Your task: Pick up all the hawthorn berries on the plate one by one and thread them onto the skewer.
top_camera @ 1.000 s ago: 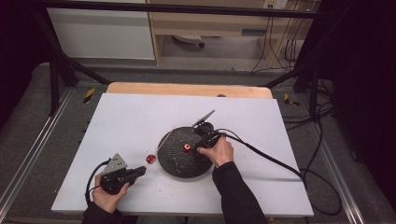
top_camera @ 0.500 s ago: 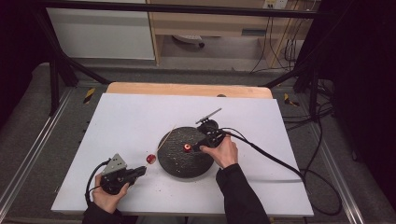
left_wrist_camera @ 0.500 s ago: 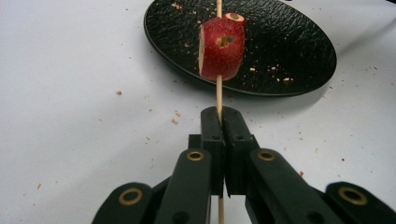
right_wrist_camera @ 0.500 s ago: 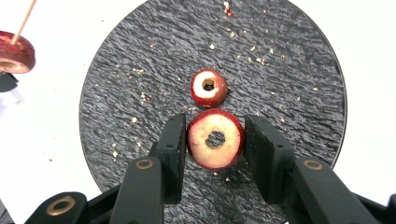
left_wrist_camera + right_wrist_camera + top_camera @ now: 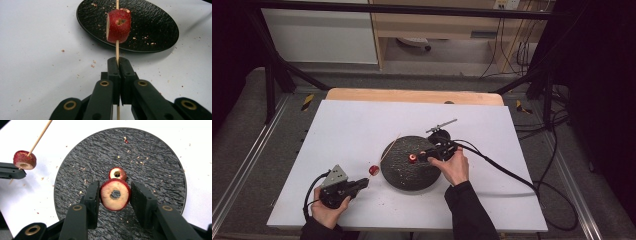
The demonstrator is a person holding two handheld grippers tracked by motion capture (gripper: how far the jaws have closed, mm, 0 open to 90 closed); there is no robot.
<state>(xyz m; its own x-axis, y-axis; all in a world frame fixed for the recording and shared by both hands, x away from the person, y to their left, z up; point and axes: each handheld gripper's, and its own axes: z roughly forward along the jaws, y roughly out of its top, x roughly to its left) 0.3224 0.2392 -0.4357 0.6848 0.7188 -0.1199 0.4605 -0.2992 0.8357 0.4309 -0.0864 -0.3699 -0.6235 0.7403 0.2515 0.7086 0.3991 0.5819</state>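
Jaws of the left gripper (image 5: 117, 65) pinch a wooden skewer (image 5: 117, 48) threaded through a red fruit slice (image 5: 119, 25), at nine o'clock of the black plate (image 5: 397, 172). Right gripper (image 5: 115, 195) stands spread around a cored slice (image 5: 115, 194), beside a smaller piece (image 5: 117, 173) at twelve o'clock.

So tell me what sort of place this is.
Likely a lab or workshop bench set up for recording, not a kitchen: a white table inside a black metal frame, cables trailing over the floor, and hand-held tongs, the left gripper clamping a skewer.
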